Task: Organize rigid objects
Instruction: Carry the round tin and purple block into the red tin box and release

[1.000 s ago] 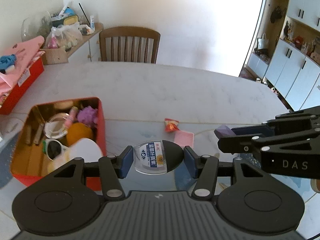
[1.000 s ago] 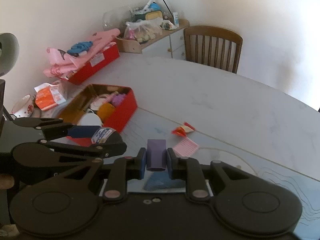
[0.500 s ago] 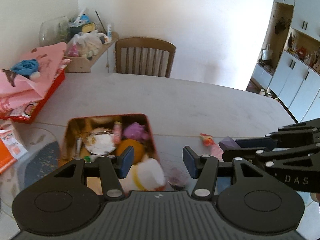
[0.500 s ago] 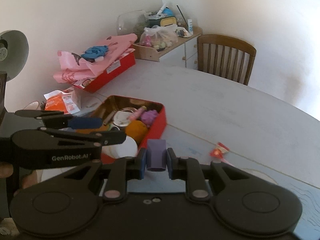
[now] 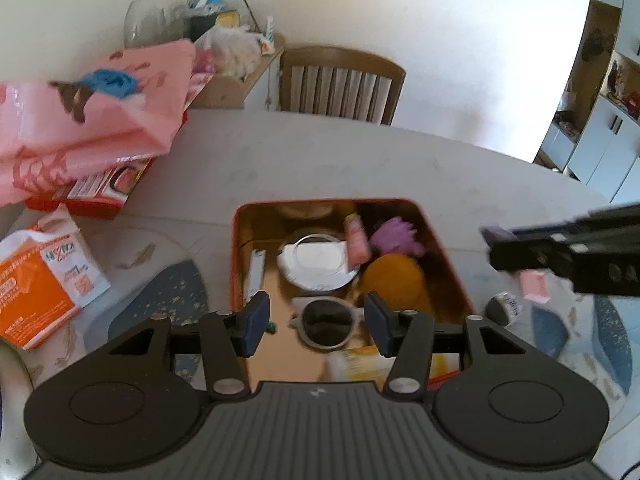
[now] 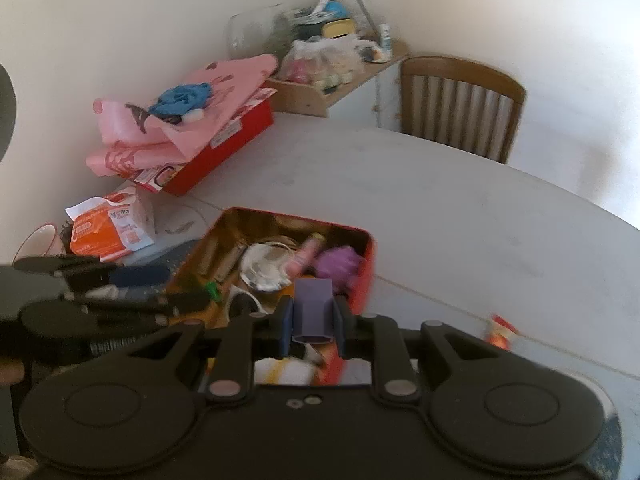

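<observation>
Purple block over the tin
Right gripper clamps the purple block above the red tin, likely for dropping; left gripper apart, empty.

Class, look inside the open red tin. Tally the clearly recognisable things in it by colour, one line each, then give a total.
White, round-framed sunglasses: 1
Purple fluffy ball: 1
Orange rounded lump: 1
Pink tube: 1
Silver round lid: 1
Total: 5
</observation>
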Tool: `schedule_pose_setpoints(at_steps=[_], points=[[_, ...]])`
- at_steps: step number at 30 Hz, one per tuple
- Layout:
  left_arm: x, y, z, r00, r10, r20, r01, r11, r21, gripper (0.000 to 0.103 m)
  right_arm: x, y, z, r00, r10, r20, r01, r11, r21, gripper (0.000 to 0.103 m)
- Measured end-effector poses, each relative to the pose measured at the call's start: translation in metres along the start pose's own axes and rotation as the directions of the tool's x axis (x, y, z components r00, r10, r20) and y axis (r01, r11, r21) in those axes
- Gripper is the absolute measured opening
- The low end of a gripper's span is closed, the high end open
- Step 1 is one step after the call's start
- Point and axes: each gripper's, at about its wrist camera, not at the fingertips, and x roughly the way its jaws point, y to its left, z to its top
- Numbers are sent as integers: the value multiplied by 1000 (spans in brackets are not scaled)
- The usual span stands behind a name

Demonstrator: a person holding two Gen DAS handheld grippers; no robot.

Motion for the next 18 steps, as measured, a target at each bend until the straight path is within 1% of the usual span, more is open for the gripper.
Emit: schedule_pose_setpoints(at_steps=[3,7,11,18], points=[[6,10,-4,1000,0,-5,0,1000,11,52,24,12,6,1000,10,-22,-11,1000,-17,20],[10,16,-9,1000,-1,-6,1,999,49,52,58,26,13,998,3,-57,-5,999,-35,20],[13,21,-14,1000,-5,-12,6,998,67,52,84,39,16,997,-9,-81,4,999,-52,20],[16,30,-18,1000,3,-20,-2,998,70,52,111,49,12,993,-30,-113,24,998,-52,22]])
